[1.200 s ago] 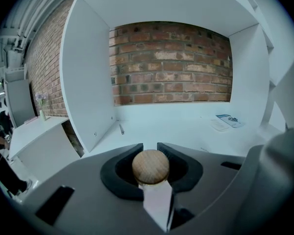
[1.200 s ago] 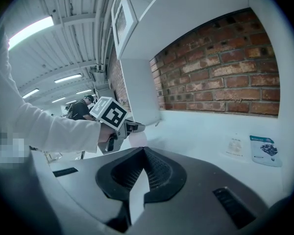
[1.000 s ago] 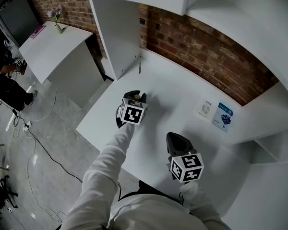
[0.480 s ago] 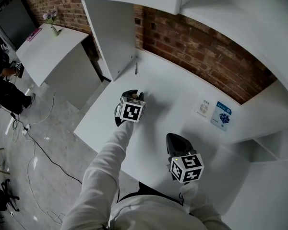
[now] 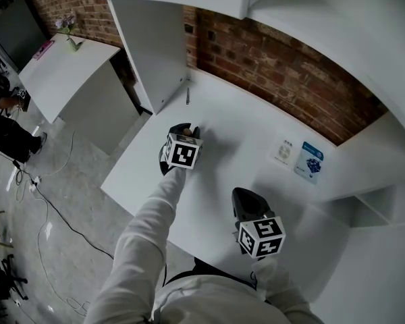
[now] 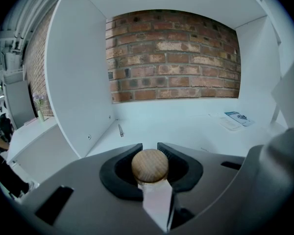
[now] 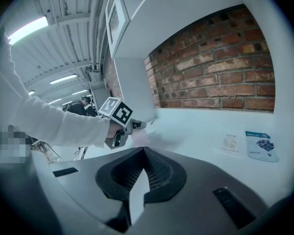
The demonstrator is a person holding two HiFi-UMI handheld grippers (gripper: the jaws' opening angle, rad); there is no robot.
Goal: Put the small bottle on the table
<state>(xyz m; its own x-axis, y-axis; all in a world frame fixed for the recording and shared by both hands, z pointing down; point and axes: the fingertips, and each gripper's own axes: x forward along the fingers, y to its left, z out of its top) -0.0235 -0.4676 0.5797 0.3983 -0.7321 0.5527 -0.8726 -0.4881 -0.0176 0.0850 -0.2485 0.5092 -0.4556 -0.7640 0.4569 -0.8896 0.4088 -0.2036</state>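
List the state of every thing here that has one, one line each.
left gripper: shut on the small bottle.
small bottle: stopper in, held between the jaws over the table; contact with the top cannot be told.
right gripper: shut, nothing between its jaws.
blue leaflet: lying flat on the table.
white leaflet: lying flat beside the blue one.

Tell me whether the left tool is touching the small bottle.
Touching: the left gripper view shows the left tool clamped around the small bottle.
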